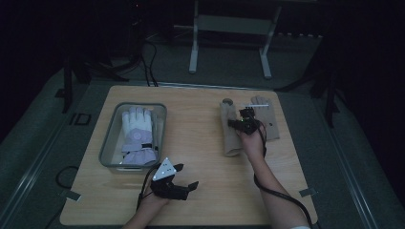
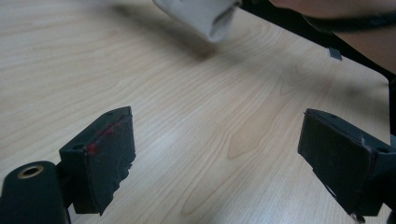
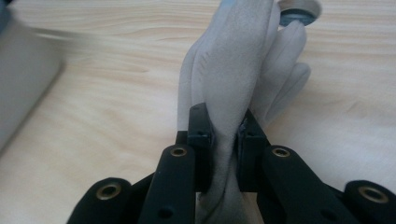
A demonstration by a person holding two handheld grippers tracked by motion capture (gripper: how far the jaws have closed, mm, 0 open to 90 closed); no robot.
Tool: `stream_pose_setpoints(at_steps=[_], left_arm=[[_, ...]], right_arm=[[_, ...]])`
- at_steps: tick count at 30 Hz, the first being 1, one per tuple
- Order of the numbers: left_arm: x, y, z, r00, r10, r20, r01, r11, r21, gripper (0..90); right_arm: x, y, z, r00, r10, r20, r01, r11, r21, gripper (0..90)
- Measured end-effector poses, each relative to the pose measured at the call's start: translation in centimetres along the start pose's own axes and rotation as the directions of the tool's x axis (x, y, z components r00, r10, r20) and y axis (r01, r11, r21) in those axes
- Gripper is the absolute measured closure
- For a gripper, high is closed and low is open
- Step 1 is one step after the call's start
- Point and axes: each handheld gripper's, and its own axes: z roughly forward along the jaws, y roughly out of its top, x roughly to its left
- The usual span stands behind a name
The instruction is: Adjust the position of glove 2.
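Observation:
A beige glove (image 1: 230,138) lies lengthwise on the right half of the wooden table (image 1: 205,157). My right gripper (image 1: 243,120) is shut on it; in the right gripper view the jaws pinch a raised fold of the glove (image 3: 233,70) between them (image 3: 224,140). A second beige glove (image 1: 270,119) lies flat just to the right. My left gripper (image 1: 187,175) is open near the table's front edge, its jaws wide apart over bare wood (image 2: 219,158) with nothing between them. The held glove's cuff (image 2: 205,16) shows far ahead of it.
A clear bin (image 1: 109,143) at the left holds white and lavender gloves (image 1: 137,131). A small round object (image 1: 227,101) sits by the held glove's fingertips. The person's right forearm (image 1: 267,181) crosses the table's front right. A metal stand (image 1: 229,28) is behind the table.

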Motion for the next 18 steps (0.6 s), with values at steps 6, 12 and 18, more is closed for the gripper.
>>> stream_pose_setpoints(at_steps=[6, 12, 18], left_arm=[[0.2, 0.2, -0.2, 0.9997, 0.010, -0.022, -0.010, 0.9997, -0.023, 11.6], [0.4, -0.4, -0.5, 0.9992, 0.029, -0.027, -0.031, 0.9969, -0.073, 11.6], [0.1, -0.5, -0.8, 0.9984, 0.038, -0.043, -0.041, 0.9960, -0.080, 11.6]], right_arm=[[3.0, -2.2, -2.6, 0.9993, -0.031, -0.023, 0.030, 0.999, -0.044, 80.0], [4.7, -5.0, -3.9, 0.9988, -0.044, -0.022, 0.043, 0.997, -0.056, 79.7], [5.1, -7.5, -3.6, 0.9979, -0.065, -0.001, 0.065, 0.998, -0.028, 79.4]])
